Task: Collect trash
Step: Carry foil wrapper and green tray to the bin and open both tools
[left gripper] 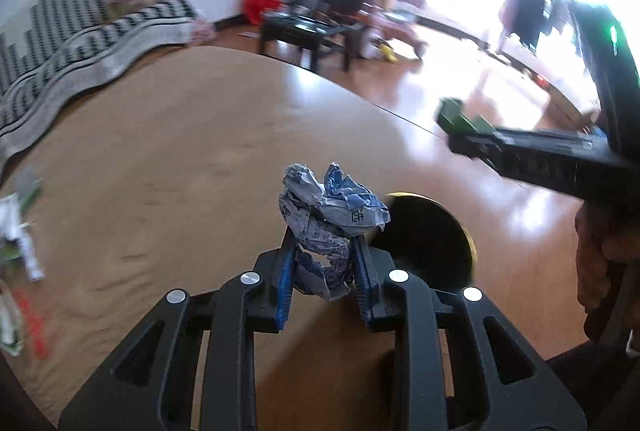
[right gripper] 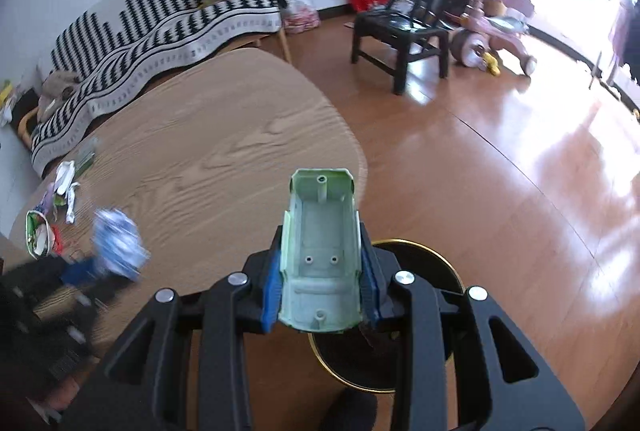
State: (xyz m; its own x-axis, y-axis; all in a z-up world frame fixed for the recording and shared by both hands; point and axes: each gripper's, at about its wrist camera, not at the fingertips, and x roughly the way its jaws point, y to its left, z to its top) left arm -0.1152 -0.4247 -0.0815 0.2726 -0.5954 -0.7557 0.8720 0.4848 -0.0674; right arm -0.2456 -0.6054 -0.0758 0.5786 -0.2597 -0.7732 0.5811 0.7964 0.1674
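Both loads are being carried to the bin (right gripper: 420,315) beside the worktop (right gripper: 208,159). The left gripper (left gripper: 324,271) has its fingers pinching a crumpled paper wad (left gripper: 328,215); the right gripper (right gripper: 320,287) clamps a pale green plastic shell (right gripper: 320,251), seemingly above the bin. Next: release over its mouth.

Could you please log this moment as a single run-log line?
left tongs: shut on crumpled paper | right tongs: shut on green plastic shell | black bin: below both | wrappers: on table

The left gripper (left gripper: 322,251) is clamping a crumpled blue-and-white wrapper (left gripper: 330,215) above the wooden table (left gripper: 168,159); just right, a black bin (left gripper: 432,243) is sitting near the blurred right gripper (left gripper: 452,123).
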